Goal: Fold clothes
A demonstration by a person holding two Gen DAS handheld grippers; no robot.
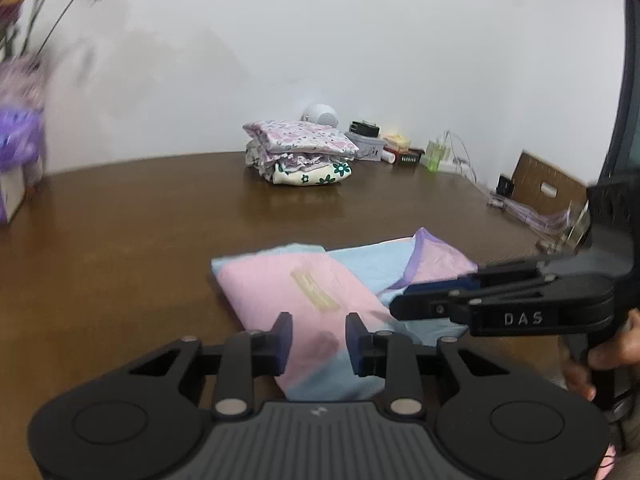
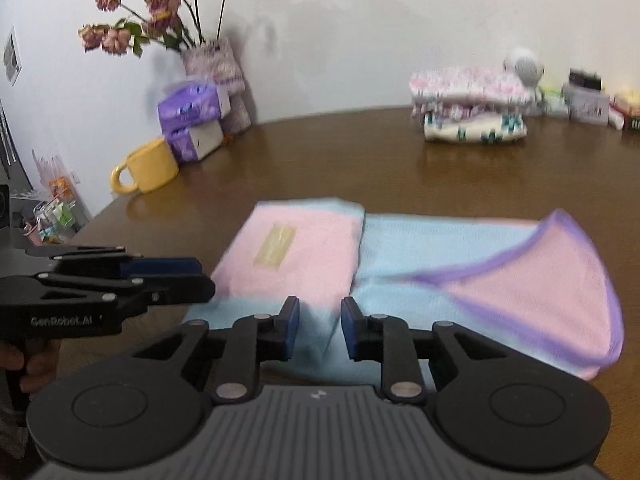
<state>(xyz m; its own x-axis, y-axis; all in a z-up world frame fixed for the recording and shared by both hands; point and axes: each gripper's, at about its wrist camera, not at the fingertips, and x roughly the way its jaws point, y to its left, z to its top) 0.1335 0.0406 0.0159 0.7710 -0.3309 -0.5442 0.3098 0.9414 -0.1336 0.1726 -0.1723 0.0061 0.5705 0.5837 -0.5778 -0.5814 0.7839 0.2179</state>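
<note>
Two grippers are seen hovering low over one garment: the left gripper is held with its jaws parted by a narrow gap and nothing between the pads, and the right gripper is held the same way, empty, its pads just above the near edge of the cloth. No grip on fabric is shown in either view. The pink and blue garment is laid on the brown table, directly ahead of both grippers and well apart from the stack of folded clothes near the wall. Its left part is already doubled into a pink panel bearing a pale label, while at the right a purple-edged flap is turned back. The long axis is judged to run left to right across the right wrist view, with the flap end pointing right. If only the top layer is pinched, the doubled panel could be dragged open; if the grippers are closed at uneven points, a skewed crease could result, since the thin cloth is likely to slide on the glossy table.
</note>
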